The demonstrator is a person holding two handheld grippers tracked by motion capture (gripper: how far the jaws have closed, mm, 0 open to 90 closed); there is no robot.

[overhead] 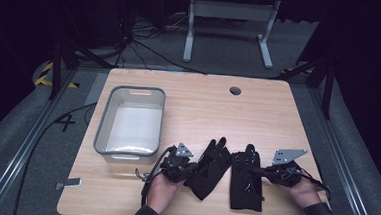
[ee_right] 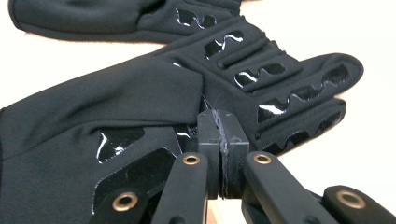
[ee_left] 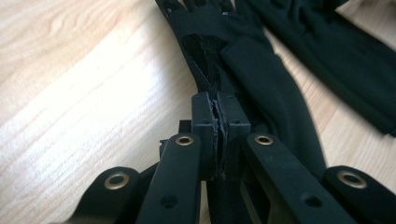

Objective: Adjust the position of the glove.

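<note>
Two black gloves lie side by side near the table's front edge. My left gripper [overhead: 191, 168] [ee_left: 217, 112] is shut on the left glove [overhead: 210, 166] [ee_left: 252, 70], with a fold of its edge pinched between the pads. The right glove [overhead: 246, 183] [ee_right: 140, 98] shows glossy grip patches on its palm and fingers. My right gripper [overhead: 260, 171] [ee_right: 222, 123] is shut on it, with fabric nipped near the base of the fingers. Each gripper view shows the other glove [ee_left: 336, 51] [ee_right: 84, 18] farther off.
A grey plastic bin [overhead: 102, 127] stands at the left of the wooden table [overhead: 203, 108], just behind my left gripper. A round cable hole [overhead: 235, 90] sits near the far edge. A small grey tab [overhead: 68, 183] lies at the front left corner.
</note>
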